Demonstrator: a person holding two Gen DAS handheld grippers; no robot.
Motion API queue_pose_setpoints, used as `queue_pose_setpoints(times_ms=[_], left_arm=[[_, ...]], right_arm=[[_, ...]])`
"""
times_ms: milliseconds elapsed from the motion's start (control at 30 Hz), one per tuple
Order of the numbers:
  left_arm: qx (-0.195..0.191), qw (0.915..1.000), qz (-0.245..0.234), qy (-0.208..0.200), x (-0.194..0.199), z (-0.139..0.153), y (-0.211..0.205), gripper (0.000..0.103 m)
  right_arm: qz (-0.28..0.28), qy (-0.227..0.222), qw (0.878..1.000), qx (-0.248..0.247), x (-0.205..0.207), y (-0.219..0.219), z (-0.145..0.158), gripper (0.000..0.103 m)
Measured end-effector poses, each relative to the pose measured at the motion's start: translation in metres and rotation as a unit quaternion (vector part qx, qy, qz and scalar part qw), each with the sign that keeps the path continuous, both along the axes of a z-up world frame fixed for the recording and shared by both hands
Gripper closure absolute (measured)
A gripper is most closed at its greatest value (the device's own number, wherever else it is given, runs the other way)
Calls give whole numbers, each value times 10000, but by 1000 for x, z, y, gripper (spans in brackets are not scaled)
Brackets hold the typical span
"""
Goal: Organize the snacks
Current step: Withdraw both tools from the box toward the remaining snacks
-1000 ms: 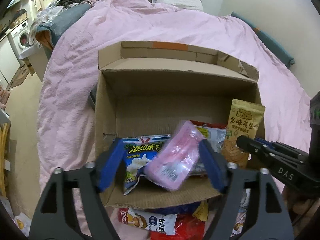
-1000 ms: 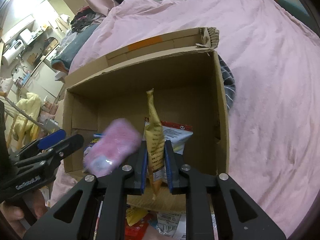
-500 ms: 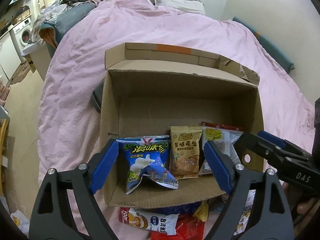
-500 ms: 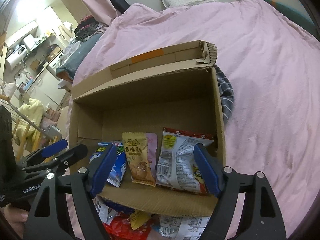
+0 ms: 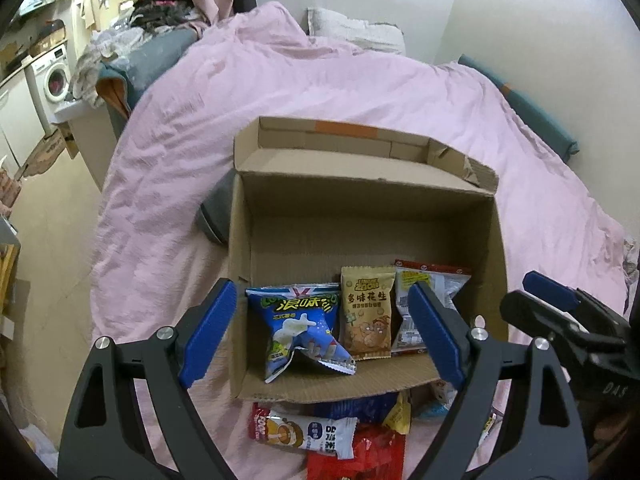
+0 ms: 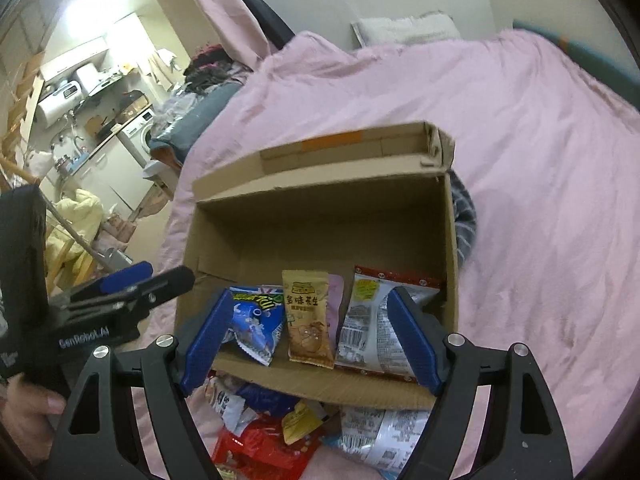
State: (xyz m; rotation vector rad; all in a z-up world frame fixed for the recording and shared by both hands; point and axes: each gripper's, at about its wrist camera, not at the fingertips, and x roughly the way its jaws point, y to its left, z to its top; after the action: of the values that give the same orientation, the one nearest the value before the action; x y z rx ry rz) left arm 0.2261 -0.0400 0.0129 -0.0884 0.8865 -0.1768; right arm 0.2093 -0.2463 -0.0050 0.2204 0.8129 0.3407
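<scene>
An open cardboard box (image 5: 360, 200) (image 6: 320, 216) lies on a pink bedspread. Inside it lie a blue chip bag (image 5: 300, 328) (image 6: 256, 320), a tan peanut packet (image 5: 366, 312) (image 6: 308, 316), a red-and-white packet (image 5: 424, 304) (image 6: 372, 320) and a pink packet (image 6: 335, 300) behind the tan one. My left gripper (image 5: 320, 336) is open and empty above the box's near edge. My right gripper (image 6: 310, 336) is open and empty beside it. Loose snacks (image 5: 320, 436) (image 6: 272, 432) lie in front of the box.
The pink bedspread (image 5: 180, 140) (image 6: 540, 160) surrounds the box. A striped grey cloth (image 6: 464, 216) pokes out beside the box's right wall. A washing machine (image 5: 52, 76) and cluttered shelves stand off the bed at the left.
The left gripper dropped the pink packet and the right gripper opened and let go of the tan packet; both now lie in the box. Both grippers pulled back and up.
</scene>
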Motion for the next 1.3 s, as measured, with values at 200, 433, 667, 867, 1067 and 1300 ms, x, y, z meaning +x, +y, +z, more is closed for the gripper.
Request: queue_pose_setpoints(times_ms=[200, 433, 667, 867, 1067, 1300], left_arm=[[-8, 10000, 46, 17, -14, 6, 4, 18], [4, 9999, 94, 109, -39, 6, 14, 18], [225, 9987, 125, 430, -64, -6, 24, 18], [219, 9967, 134, 768, -84, -24, 36, 18], [176, 9943, 171, 1041, -91, -37, 44, 18], [336, 9890, -30, 1438, -95, -60, 40, 18]], right_arm=[[-156, 7, 9999, 66, -12, 1, 2, 21], [-145, 172, 9997, 71, -35, 0, -5, 21], [-166, 356, 9991, 133, -56, -3, -11, 21], [-213, 581, 9980, 132, -67, -5, -21, 21], [-270, 838, 9961, 20, -75, -6, -34, 21], [-412, 1302, 9906, -10, -79, -16, -56, 21]])
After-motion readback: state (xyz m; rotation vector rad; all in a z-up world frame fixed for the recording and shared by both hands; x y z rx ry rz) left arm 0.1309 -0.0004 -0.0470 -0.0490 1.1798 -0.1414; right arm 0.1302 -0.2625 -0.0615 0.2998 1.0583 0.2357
